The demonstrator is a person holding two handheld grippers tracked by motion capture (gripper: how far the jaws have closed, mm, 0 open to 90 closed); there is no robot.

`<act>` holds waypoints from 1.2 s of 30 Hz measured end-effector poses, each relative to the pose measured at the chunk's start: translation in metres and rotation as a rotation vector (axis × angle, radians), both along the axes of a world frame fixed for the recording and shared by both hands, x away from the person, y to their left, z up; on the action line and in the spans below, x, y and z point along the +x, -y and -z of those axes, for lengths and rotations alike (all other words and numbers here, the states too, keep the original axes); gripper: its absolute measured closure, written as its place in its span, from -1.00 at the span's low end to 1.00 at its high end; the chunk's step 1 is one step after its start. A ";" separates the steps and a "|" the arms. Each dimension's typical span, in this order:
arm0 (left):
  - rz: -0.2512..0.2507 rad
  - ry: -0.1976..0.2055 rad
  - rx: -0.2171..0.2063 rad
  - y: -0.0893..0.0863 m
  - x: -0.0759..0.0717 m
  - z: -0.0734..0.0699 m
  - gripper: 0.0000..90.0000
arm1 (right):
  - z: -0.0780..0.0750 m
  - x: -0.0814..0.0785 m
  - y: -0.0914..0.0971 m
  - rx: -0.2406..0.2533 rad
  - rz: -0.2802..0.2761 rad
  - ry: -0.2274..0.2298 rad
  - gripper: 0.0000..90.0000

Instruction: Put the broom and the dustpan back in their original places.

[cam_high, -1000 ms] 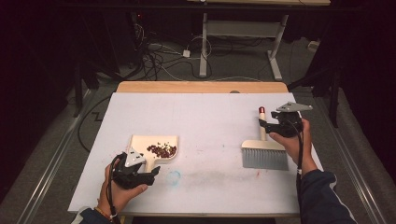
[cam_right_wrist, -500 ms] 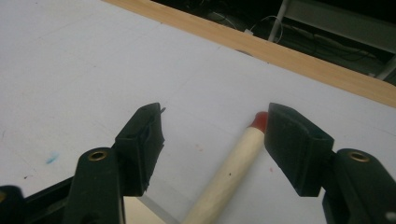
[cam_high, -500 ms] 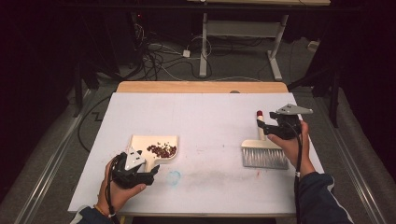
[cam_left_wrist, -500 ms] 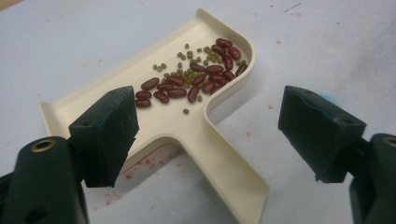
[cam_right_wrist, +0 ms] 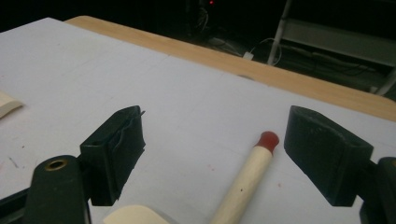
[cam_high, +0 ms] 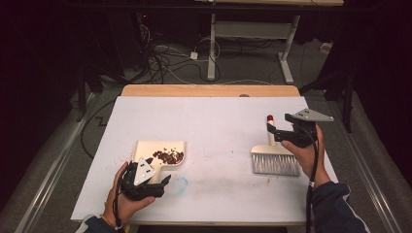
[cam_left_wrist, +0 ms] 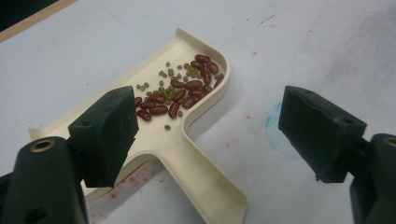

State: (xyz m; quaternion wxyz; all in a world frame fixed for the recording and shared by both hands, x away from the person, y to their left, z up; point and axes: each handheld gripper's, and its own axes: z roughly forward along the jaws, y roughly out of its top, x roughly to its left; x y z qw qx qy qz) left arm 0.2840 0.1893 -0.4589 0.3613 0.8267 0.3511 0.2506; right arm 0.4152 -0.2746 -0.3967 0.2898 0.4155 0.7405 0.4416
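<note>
Dustpan [cam_high: 160, 151] of beans [cam_left_wrist: 180, 88] flat on white surface [cam_high: 218, 121], brush [cam_high: 273, 158] well apart at right. Left tool [cam_high: 151, 187] spread open over handle; right tool [cam_high: 277, 132], jaws just opened, straddling brush handle [cam_right_wrist: 245, 179]. Light, rigid plastic, probably; best gripped by handles.

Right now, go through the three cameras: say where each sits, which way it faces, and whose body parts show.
High view: above the person's side, facing forward and down on the table; both forearms, left claw, right claw.
Left gripper view: rides the left claw, looking down at the dustpan of beans; open jaws.
Right gripper view: rides the right claw, facing across the table along the brush handle; open jaws.
Shared: dustpan, brush.
</note>
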 end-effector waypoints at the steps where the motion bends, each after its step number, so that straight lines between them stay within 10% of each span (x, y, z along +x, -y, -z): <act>1: 0.007 -0.004 -0.002 0.000 0.000 0.000 -0.58 | -0.001 -0.001 -0.001 -0.003 -0.002 0.004 -0.56; 36: 0.037 0.021 0.067 0.005 -0.002 0.002 -0.62 | -0.017 -0.053 -0.021 -0.057 -0.116 0.112 -0.54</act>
